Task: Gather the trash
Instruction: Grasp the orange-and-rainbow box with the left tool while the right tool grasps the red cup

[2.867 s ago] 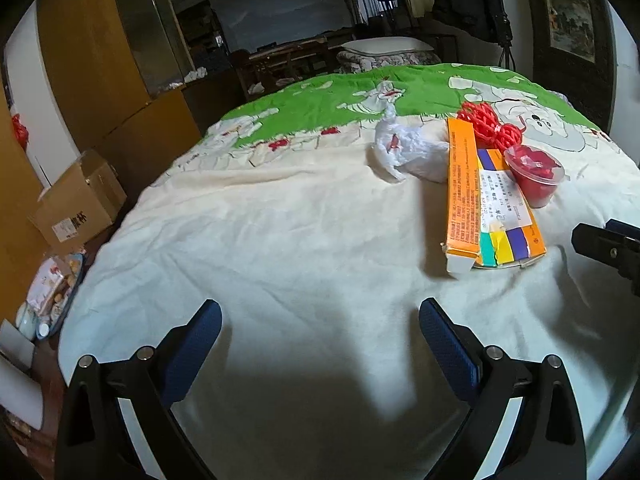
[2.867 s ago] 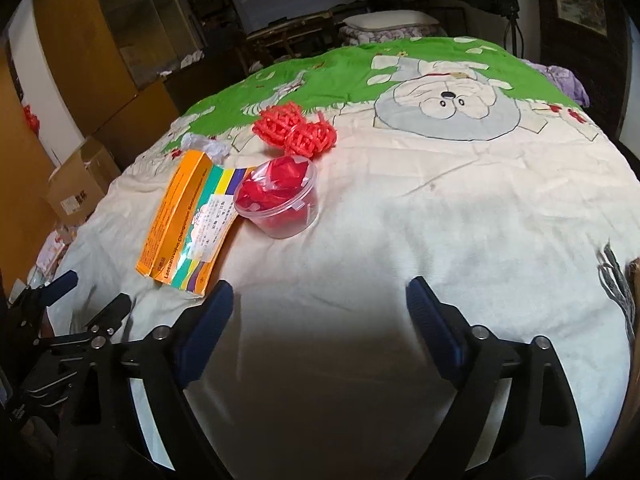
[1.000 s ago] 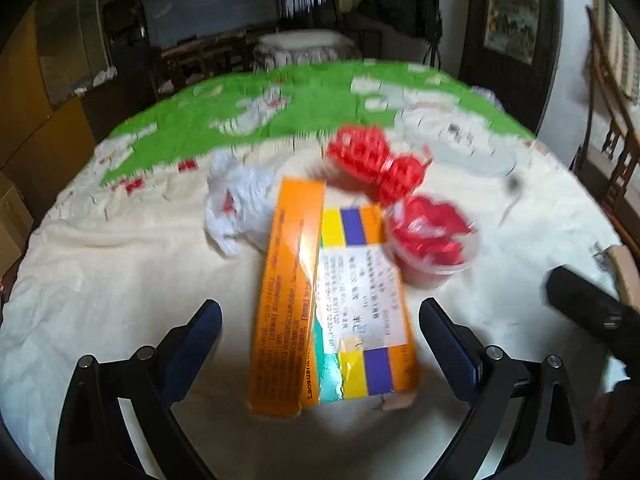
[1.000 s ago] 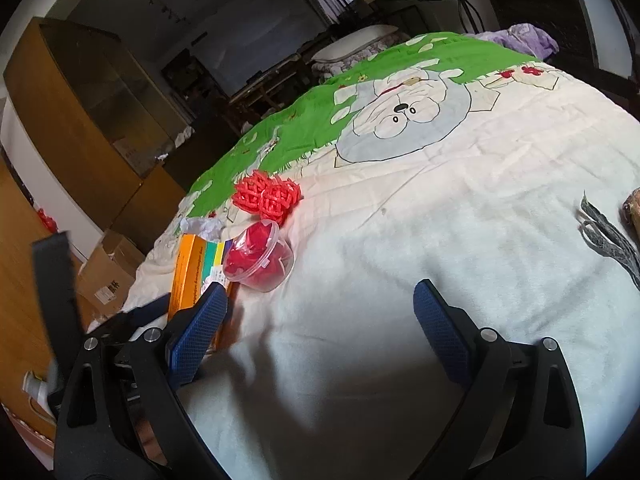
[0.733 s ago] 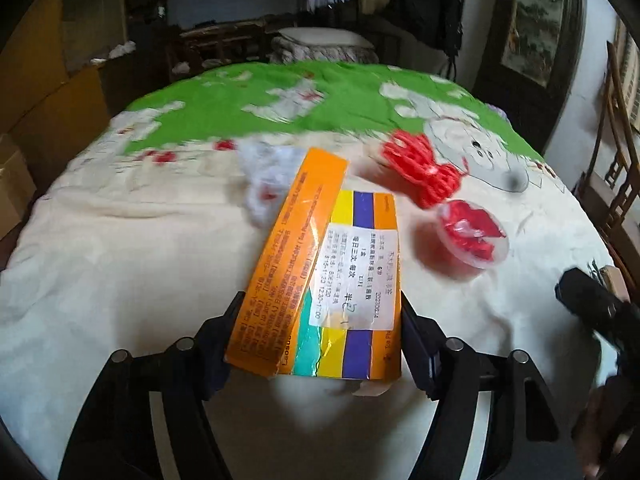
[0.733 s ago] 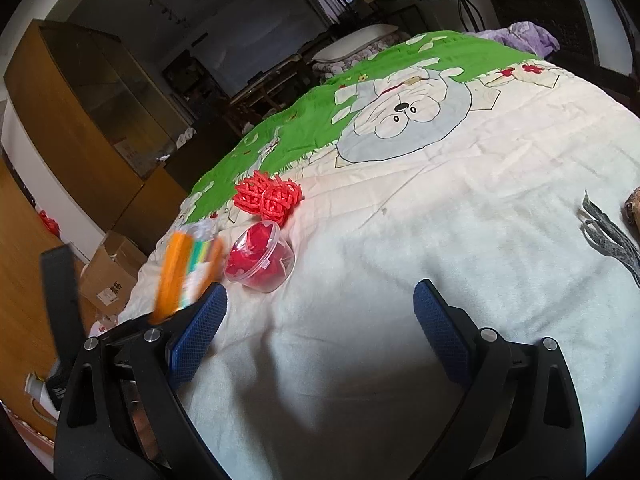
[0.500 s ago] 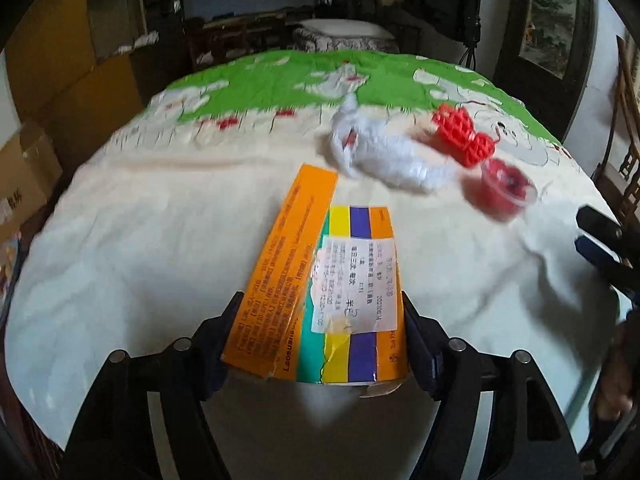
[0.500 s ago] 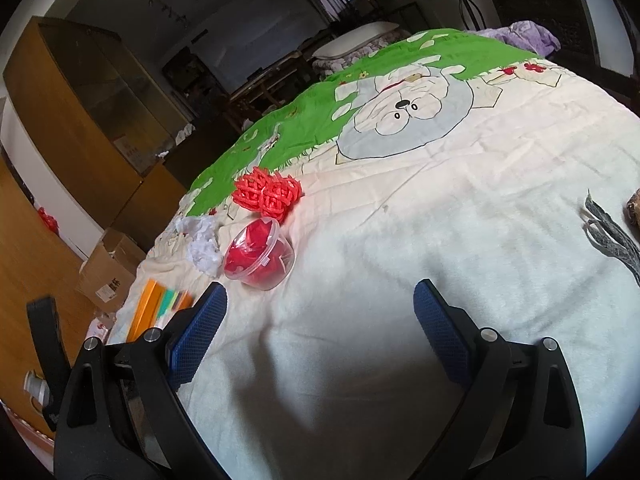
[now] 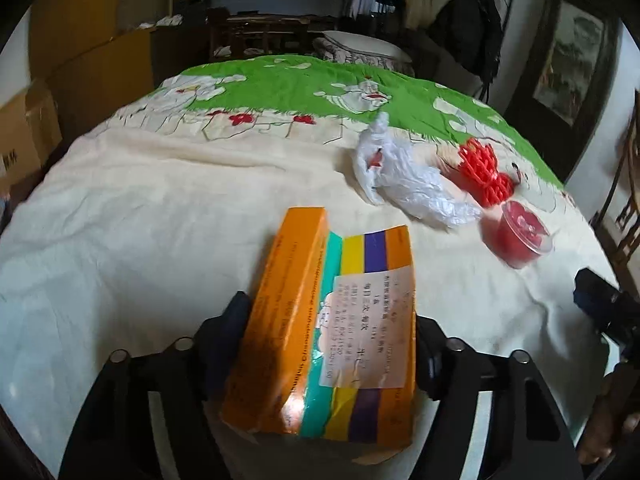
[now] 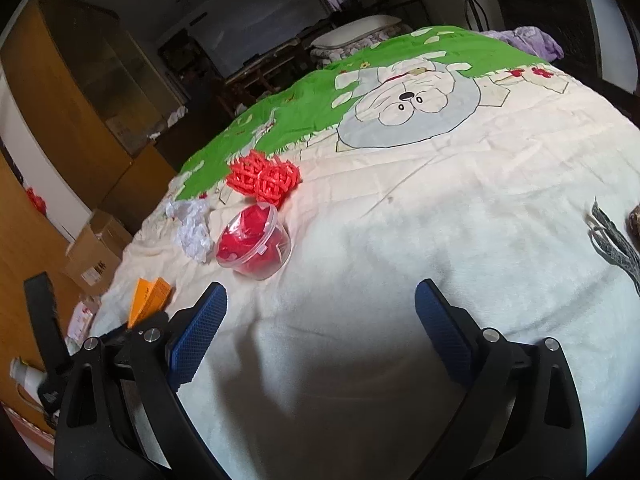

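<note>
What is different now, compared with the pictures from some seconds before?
The left hand-held gripper has just been closing and now clamps the orange box, carrying it off from beside the red cup. The cup, plastic bag and open right hand-held gripper stayed.

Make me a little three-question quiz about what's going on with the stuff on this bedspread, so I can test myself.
1. True or false: the left gripper is clamped on the orange box.
2. What lies closest to the clear cup of red bits? A) white crumpled bag B) grey cords C) cardboard carton
3. Fill in: the right gripper has ____ between its fingers.

Key: 1 true, the pads press both long sides of the box. 2 A. 3 nothing; it is open above the bare bedspread.
</note>
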A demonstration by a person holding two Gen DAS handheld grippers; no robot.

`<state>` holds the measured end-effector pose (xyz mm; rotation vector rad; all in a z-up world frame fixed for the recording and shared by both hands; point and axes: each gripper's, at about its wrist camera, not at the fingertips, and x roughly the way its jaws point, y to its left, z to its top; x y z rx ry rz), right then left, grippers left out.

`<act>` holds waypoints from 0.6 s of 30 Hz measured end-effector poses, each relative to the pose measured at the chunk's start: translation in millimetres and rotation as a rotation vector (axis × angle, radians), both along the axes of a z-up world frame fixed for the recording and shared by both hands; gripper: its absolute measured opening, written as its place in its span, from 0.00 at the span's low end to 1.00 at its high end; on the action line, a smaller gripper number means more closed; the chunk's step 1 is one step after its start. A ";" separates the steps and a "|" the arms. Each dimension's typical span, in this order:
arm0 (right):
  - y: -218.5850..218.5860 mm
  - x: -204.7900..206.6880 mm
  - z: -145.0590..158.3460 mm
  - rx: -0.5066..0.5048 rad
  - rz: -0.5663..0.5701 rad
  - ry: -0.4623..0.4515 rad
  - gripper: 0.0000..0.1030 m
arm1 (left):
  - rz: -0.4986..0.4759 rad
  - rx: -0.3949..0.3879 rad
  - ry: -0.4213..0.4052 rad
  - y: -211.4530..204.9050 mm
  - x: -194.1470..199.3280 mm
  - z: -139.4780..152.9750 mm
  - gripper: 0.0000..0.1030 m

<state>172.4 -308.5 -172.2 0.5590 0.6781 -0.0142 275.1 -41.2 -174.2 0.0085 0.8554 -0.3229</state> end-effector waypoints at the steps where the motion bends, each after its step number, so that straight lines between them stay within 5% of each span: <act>1: 2.6 1.2 0.7 -0.014 0.006 0.006 0.90 | 0.000 -0.002 -0.002 0.1 -0.6 -0.3 0.67; 11: 48.9 54.0 13.6 -0.191 0.164 0.064 0.90 | -0.006 0.011 -0.009 -3.0 -4.0 -1.5 0.67; 16: 54.7 78.0 13.5 -0.241 0.147 0.081 0.89 | -0.007 -0.014 -0.005 -0.1 -3.9 -1.5 0.67; 18: 53.3 80.6 13.5 -0.229 0.147 0.080 0.67 | -0.008 -0.019 -0.003 0.9 -4.7 -1.3 0.66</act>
